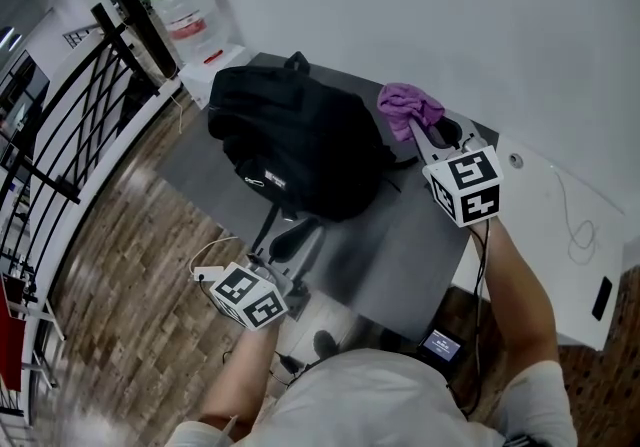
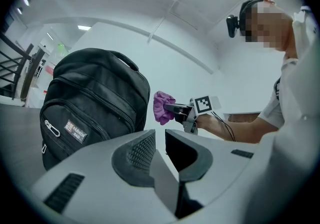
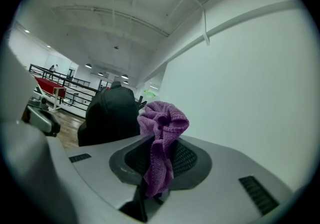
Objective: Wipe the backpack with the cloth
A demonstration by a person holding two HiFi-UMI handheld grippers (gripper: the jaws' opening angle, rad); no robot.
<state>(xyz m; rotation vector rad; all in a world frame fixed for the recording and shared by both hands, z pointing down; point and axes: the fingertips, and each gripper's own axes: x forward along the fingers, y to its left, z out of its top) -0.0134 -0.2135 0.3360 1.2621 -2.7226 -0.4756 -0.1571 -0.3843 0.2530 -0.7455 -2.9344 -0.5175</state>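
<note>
In the head view a black fabric backpack sits on a dull grey tabletop, its carry-handle end away from the person and its straps trailing toward the near edge, so its long axis runs roughly near to far. The right gripper is held at the bag's right flank with a crumpled purple knitted cloth at its tips, just beside the bag's upper right side but apparently not yet touching it. The left gripper rests low near the strap end, at the table's near edge. The left gripper view shows its jaws a little apart with nothing between them. The backpack's front pocket and small label fill the left of that view, and the cloth and right gripper show beyond the bag's right edge. In the right gripper view the jaws are pinched on the purple cloth, which bunches up above the ribbed pads, and the dark bulk of the backpack lies ahead and to the left, close by. The right gripper is the nearer one to the bag's upper surface, so the wipe probably starts with a short move leftward onto the fabric.
</note>
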